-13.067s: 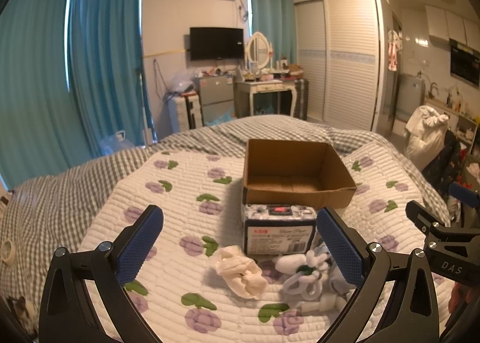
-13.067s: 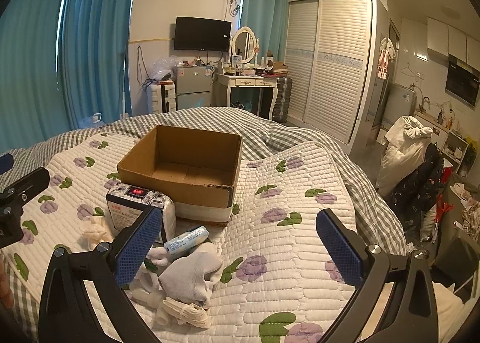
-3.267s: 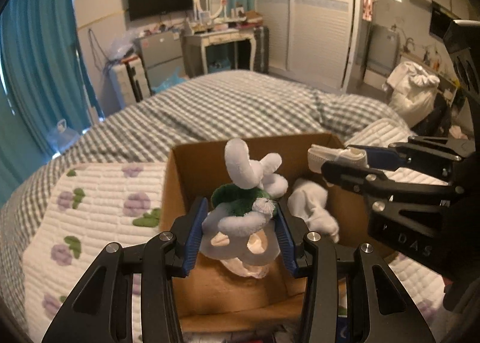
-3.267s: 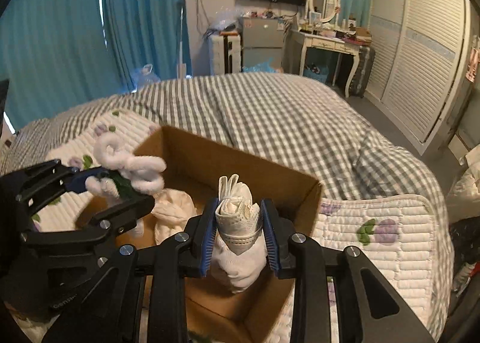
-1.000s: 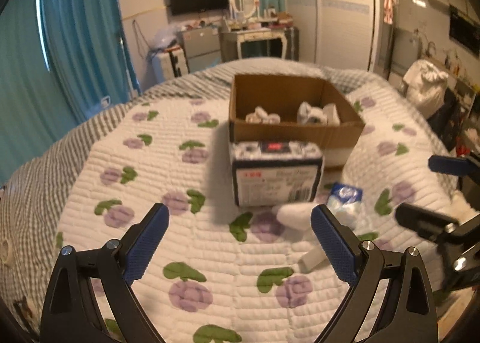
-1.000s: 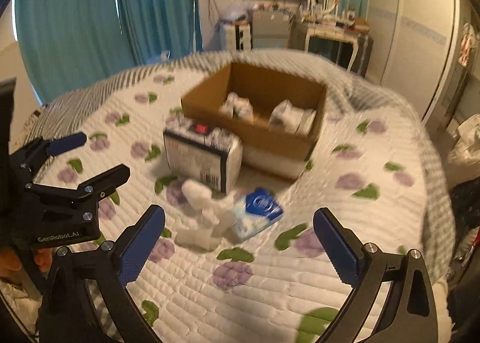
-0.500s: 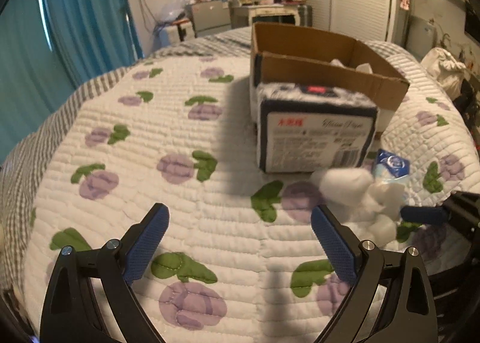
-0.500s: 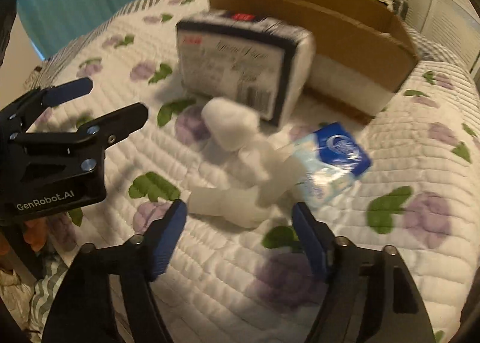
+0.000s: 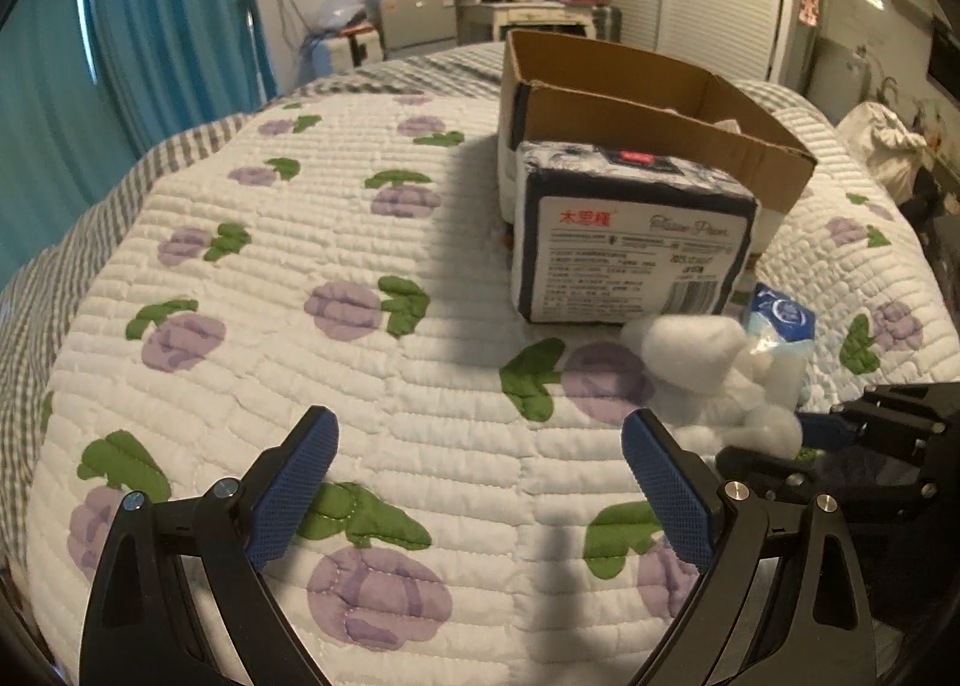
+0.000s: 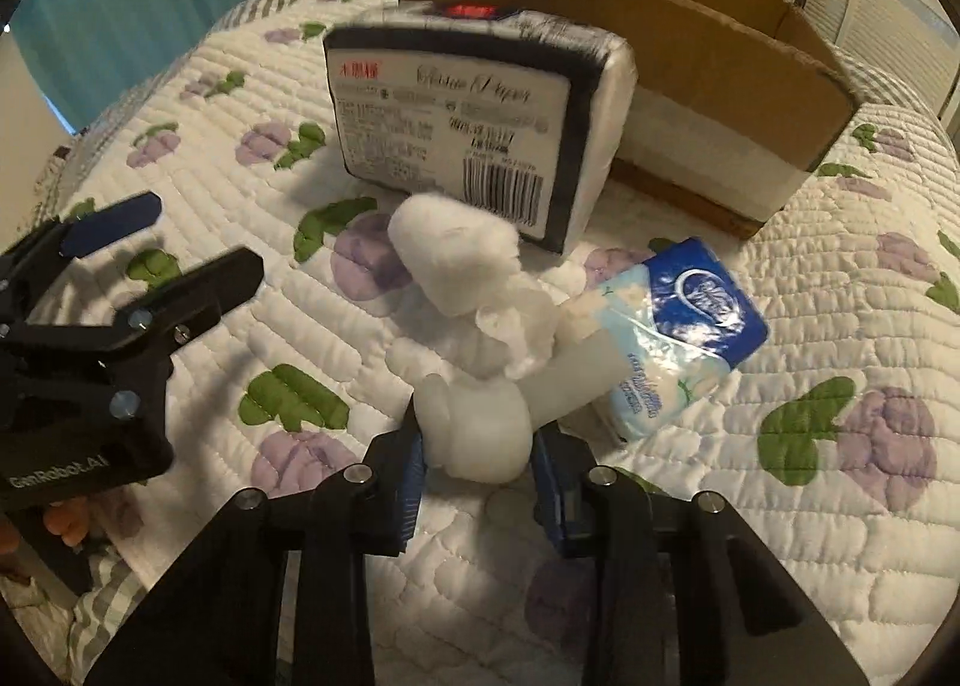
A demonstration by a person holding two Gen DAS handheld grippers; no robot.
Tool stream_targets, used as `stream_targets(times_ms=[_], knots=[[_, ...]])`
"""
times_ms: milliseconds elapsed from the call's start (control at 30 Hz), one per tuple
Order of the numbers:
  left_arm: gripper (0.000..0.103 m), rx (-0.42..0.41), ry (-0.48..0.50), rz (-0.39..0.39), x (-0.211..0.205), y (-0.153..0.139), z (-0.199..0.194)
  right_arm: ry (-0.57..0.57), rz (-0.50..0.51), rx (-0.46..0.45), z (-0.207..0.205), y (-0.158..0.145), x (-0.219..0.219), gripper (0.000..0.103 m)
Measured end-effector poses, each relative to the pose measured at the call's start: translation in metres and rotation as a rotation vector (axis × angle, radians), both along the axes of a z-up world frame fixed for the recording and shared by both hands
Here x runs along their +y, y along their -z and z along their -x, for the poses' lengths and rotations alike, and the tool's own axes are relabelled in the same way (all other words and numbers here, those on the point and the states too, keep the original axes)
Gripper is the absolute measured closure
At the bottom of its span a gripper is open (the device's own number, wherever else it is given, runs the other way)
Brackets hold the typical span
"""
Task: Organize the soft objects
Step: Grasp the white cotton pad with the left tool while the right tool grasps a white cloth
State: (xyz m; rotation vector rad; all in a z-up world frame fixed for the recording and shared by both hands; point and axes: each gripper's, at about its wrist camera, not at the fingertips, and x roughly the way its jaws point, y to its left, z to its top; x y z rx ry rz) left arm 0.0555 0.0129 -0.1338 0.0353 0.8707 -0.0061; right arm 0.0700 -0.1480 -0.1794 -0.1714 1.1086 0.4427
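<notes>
A white quilt (image 9: 372,386) printed with purple flowers and green leaves covers the bed, and on it an open cardboard box (image 9: 636,104) stands at the far side with pale soft things just showing over its rim. Pressed against the box's near wall is a dark-edged tissue pack (image 9: 630,242); its white label carries red characters, the script words "Tissue Paper" and a barcode. To the right of that pack lies a small blue-and-white pocket tissue packet (image 10: 678,326), whose logo is too blurred to read. The white plush toy (image 10: 474,326) sprawls on the quilt just in front of the tissue pack, one rounded end touching the pack's lower edge and another limb lying against the blue packet. The right gripper (image 10: 477,461) is clenched on the toy's nearest rounded limb, its blue-padded fingers (image 10: 411,470) pressing that limb from both sides low over the quilt. The left gripper (image 9: 480,482) hangs over bare quilt to the left of the toy, its fingers (image 9: 666,482) spread wide and grasping nothing; the toy sits just beyond and to the right of its right finger. In the right wrist view the left gripper's body reads "GenRobot.AI". A teal curtain (image 9: 150,26), a wall television and white wardrobe doors stand behind the bed.
</notes>
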Motion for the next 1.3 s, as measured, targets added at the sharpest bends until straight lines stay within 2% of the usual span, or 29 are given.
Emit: stream_targets(times_ms=[167, 367, 500, 667, 733, 800, 867, 967, 1000, 1067, 1300], knots=[[0.006, 0.001, 0.027, 0.0, -0.013, -0.006, 0.002, -0.006, -0.035, -0.079, 0.01, -0.033, -0.013, 0.072], [0.007, 0.037, 0.077, 0.017, -0.042, -0.003, -0.011, 0.052, -0.047, -0.147, -0.01, -0.072, -0.048, 0.072], [0.008, 0.059, 0.096, 0.036, -0.061, 0.002, -0.029, 0.078, -0.05, -0.156, -0.03, -0.077, -0.066, 0.071], [0.008, 0.098, 0.124, 0.025, -0.079, 0.014, -0.053, 0.09, -0.063, -0.141, -0.047, -0.069, -0.079, 0.071], [0.016, 0.103, 0.142, 0.013, -0.085, 0.018, -0.057, 0.092, -0.07, -0.126, -0.051, -0.064, -0.083, 0.071], [0.037, 0.125, 0.17, 0.01, -0.091, 0.022, -0.06, 0.091, -0.077, -0.112, -0.053, -0.058, -0.084, 0.071], [0.047, 0.147, 0.192, 0.012, -0.095, 0.028, -0.06, 0.089, -0.087, -0.097, -0.054, -0.055, -0.085, 0.071], [0.048, 0.139, 0.187, 0.0, -0.096, 0.027, -0.056, 0.087, -0.092, -0.101, -0.053, -0.055, -0.084, 0.071], [0.054, 0.138, 0.186, 0.003, -0.095, 0.026, -0.055, 0.087, -0.089, -0.105, -0.052, -0.056, -0.084, 0.071], [0.058, 0.135, 0.183, 0.003, -0.094, 0.023, -0.052, 0.086, -0.081, -0.112, -0.049, -0.057, -0.083, 0.071], [0.059, 0.074, 0.178, 0.009, -0.085, -0.004, -0.031, 0.085, -0.093, -0.145, -0.035, -0.074, -0.084, 0.071]])
